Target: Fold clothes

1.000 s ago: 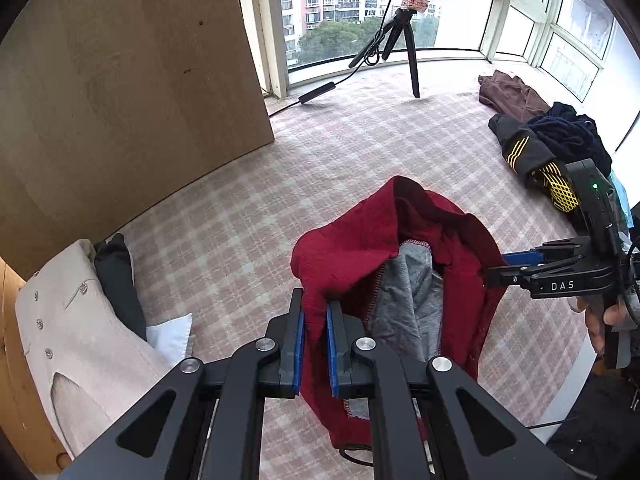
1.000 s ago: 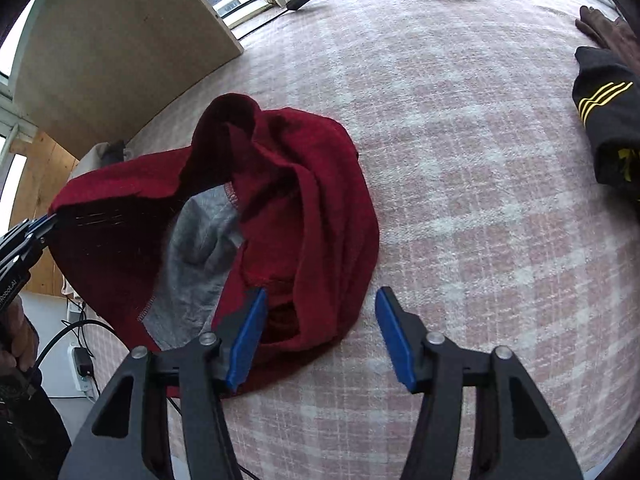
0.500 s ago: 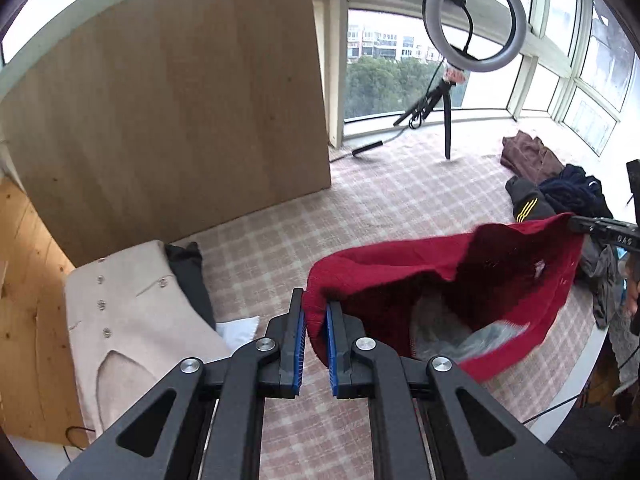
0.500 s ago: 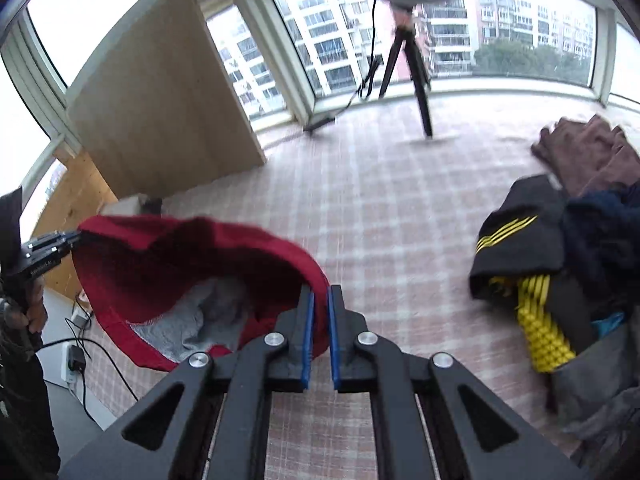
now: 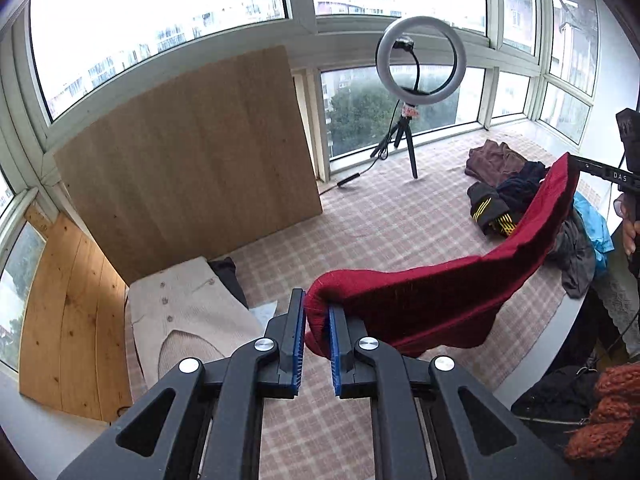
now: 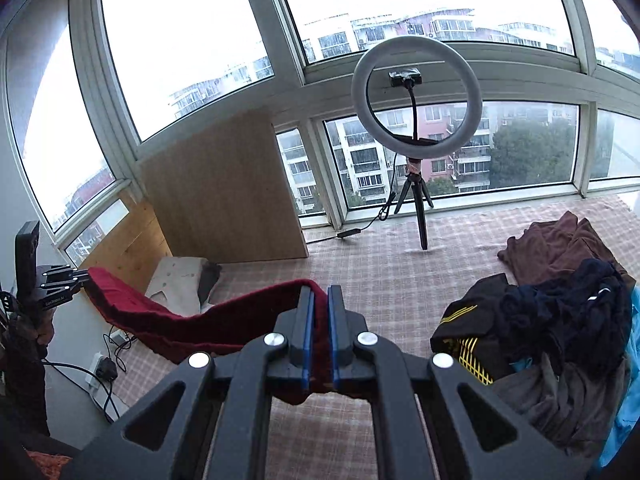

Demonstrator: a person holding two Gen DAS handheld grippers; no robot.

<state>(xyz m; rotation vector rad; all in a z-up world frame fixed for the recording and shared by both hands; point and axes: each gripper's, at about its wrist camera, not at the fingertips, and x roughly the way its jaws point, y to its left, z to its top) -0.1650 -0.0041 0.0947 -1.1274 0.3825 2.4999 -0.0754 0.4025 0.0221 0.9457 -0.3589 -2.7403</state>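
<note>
A dark red knitted garment hangs stretched in the air between my two grippers, above the checked cloth surface. My left gripper is shut on one end of its edge. In the right wrist view the same red garment sags away to the left, and my right gripper is shut on its other end. The right gripper shows at the right edge of the left wrist view, and the left gripper at the left edge of the right wrist view.
A heap of unfolded clothes lies at the right. A folded beige buttoned garment sits at the left by a wooden board. A ring light on a tripod stands by the windows. Cables and a power strip lie below the surface's edge.
The right gripper shut on the red garment's edge. Both grippers rose and drew apart, lifting the garment off the surface and stretching it out between them.
</note>
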